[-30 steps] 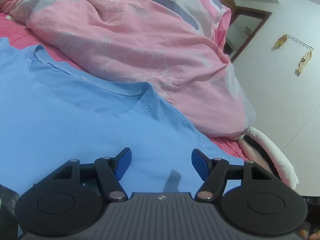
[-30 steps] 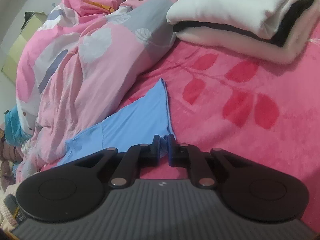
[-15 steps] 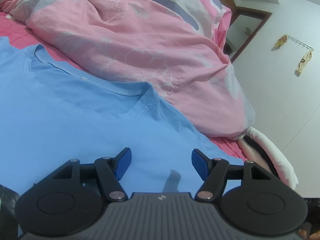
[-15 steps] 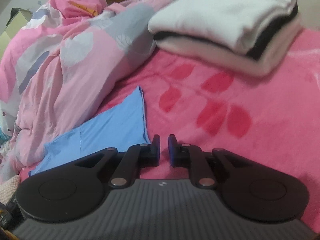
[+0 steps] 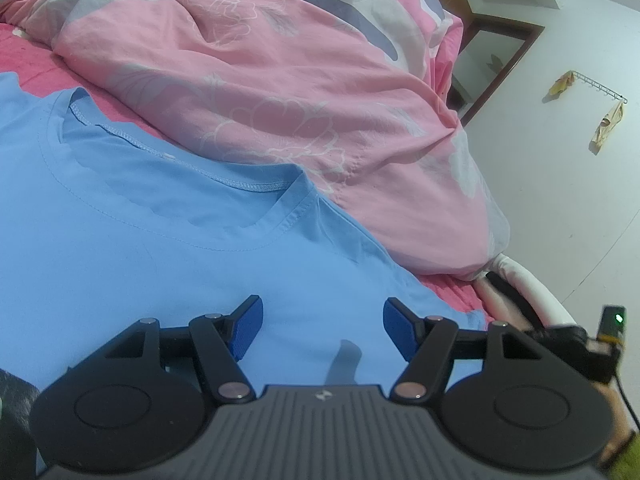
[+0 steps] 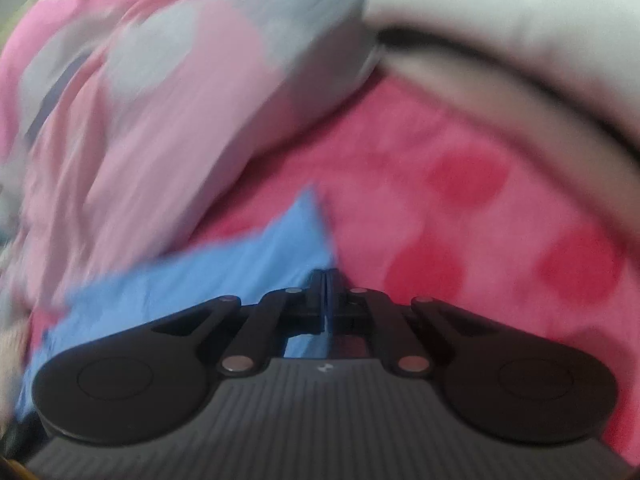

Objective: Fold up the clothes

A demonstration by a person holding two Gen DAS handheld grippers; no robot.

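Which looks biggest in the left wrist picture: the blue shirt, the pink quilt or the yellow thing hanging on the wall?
As they look in that view:
1. Blue shirt and pink quilt: about alike. The shirt is nearer the camera and runs off the frame, so I won't rank them.
2. Yellow thing: by far the smallest, and farthest away.

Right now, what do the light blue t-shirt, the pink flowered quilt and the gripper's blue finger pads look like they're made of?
Light blue t-shirt: thin matte knit, probably cotton jersey; stitched neckline, lies flat.
Pink flowered quilt: smooth woven printed cover, soft filling likely; puffy rounded folds.
Blue finger pads on the left gripper: looks like rubber or soft plastic, matte, faintly ribbed; black arms seem hard plastic.
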